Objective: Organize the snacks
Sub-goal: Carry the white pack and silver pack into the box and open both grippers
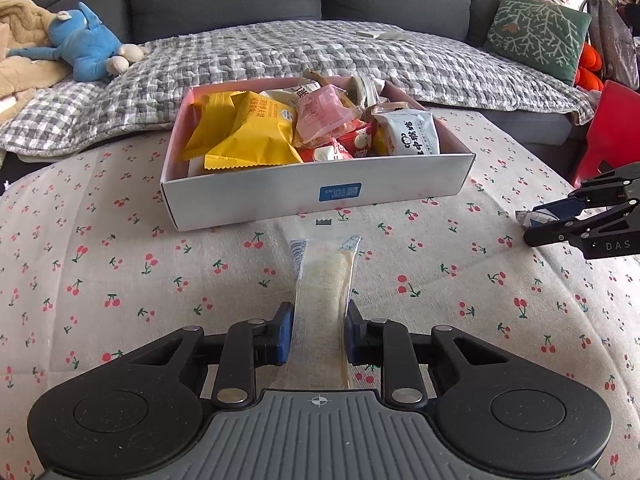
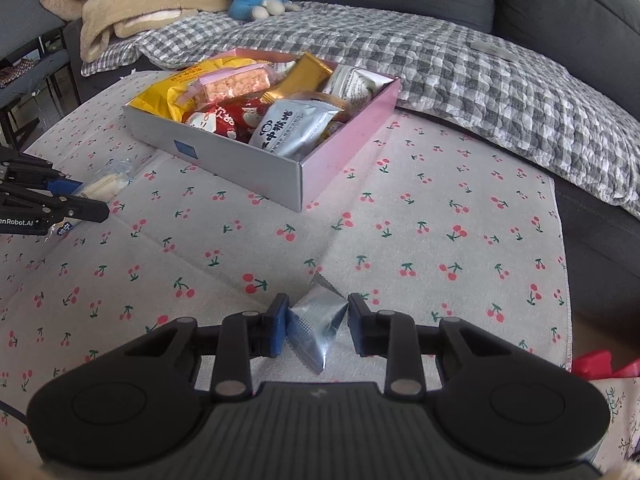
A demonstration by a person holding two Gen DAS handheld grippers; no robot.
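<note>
Ahead of both pairs of fingers stands the snack box [image 1: 316, 196], a shallow white-and-pink carton on the cherry-print tablecloth [image 1: 120, 280], already heaped with packets. The left gripper [image 1: 319, 334] is closed on a long clear-wrapped biscuit bar [image 1: 324, 280]: the blue pads press its two long edges, and its long axis runs straight out from the fingers, the free end pointing at the box's near wall. The right gripper [image 2: 318, 328] pinches a small silver foil packet [image 2: 316, 322] between its pads; the packet sits cornerwise, its serrated end pointing forward past the fingertips, the other corner back toward the palm.

The box looks nearly full, so a packet laid on the heap could slide over the rim. The bar projects well beyond the left fingers and may catch the near wall if carried in low. The foil is creased and slick, held only across its middle, so it may twist or slip.
</note>
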